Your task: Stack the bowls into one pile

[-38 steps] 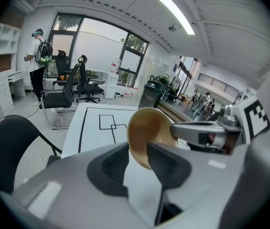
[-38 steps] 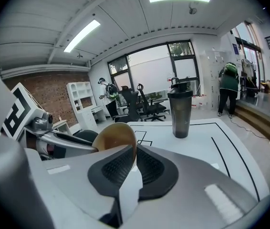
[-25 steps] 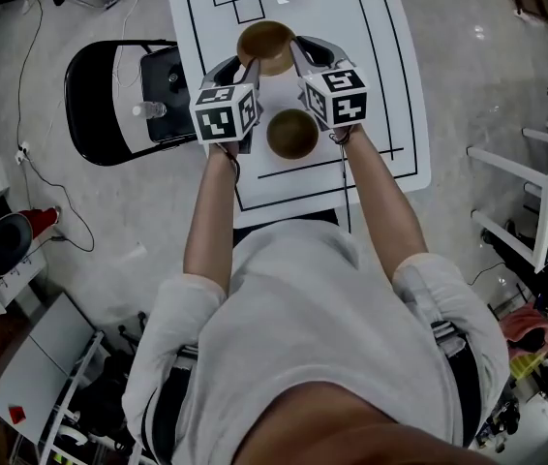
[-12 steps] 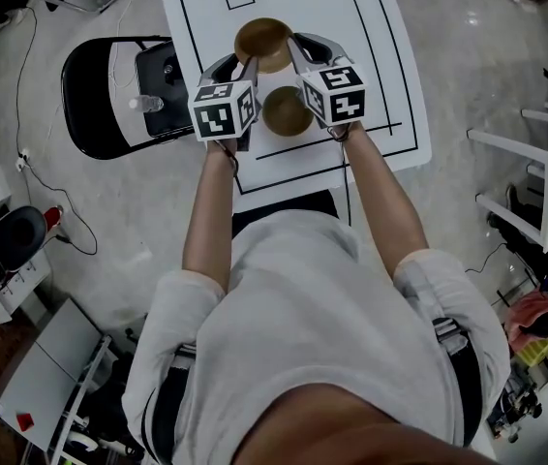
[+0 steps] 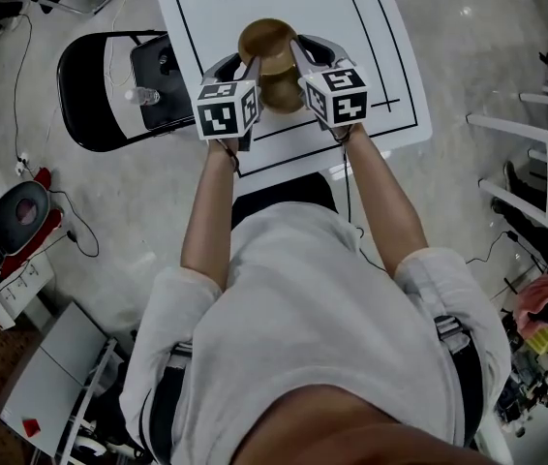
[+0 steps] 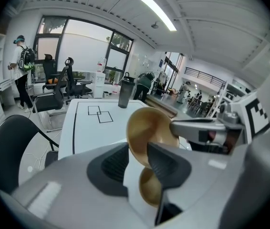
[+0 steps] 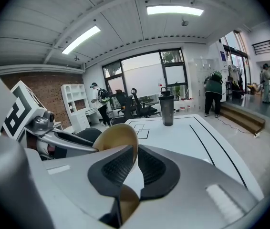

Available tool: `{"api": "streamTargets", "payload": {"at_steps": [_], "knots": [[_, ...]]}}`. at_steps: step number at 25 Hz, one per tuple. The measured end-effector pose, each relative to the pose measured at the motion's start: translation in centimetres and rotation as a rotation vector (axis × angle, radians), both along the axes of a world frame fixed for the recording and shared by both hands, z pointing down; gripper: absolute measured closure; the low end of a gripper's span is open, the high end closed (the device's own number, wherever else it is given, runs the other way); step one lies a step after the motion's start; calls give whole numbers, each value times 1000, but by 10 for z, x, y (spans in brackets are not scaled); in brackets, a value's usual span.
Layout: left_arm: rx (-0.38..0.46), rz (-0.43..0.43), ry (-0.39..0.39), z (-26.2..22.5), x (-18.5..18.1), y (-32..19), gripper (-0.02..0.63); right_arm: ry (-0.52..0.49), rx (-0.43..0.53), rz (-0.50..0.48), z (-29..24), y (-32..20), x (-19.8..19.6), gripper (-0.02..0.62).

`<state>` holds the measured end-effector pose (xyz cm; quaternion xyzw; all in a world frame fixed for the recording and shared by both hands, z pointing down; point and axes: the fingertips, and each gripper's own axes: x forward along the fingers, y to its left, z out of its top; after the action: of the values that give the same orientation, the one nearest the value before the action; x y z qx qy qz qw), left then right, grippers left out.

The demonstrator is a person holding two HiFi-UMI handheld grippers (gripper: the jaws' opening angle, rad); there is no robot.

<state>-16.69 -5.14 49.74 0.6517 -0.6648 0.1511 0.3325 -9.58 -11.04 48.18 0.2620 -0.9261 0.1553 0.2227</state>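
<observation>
A wooden bowl (image 5: 267,42) hangs tilted above the white table (image 5: 380,76). My right gripper (image 5: 296,54) is shut on its right rim; in the right gripper view the bowl (image 7: 113,137) stands pinched between the pads of the gripper (image 7: 136,163). My left gripper (image 5: 240,66) sits at the bowl's left side. Its jaws (image 6: 137,161) stand wide apart, the bowl (image 6: 147,125) just past their tips, with no pinch showing. A second wooden bowl (image 5: 281,90) rests on the table right under the held one, showing below the jaws in both gripper views (image 6: 149,187) (image 7: 125,202).
A dark shaker bottle (image 6: 124,93) (image 7: 166,109) stands at the table's far end beside two drawn squares (image 6: 100,113). A black folding chair (image 5: 100,85) with a plastic bottle (image 5: 143,96) on it is left of the table. People and office chairs fill the background.
Both grippers have carried the held bowl back toward the bowl on the table. The gap between the two bowls has closed, and they now overlap in the head view.
</observation>
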Motion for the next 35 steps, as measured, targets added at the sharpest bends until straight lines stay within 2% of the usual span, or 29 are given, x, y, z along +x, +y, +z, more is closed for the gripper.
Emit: {"api": "streamTargets", "payload": {"at_steps": [22,29,35], "knots": [[-55,75,17,28,53,78,486,69,-34,33,24,88,57,561],[-87,93,7,43,60,78,486,88,-64,31,40,95,68,551],[-114,119,-34,53,60,68,485,119,-74,8,55,88,71,540]]}}
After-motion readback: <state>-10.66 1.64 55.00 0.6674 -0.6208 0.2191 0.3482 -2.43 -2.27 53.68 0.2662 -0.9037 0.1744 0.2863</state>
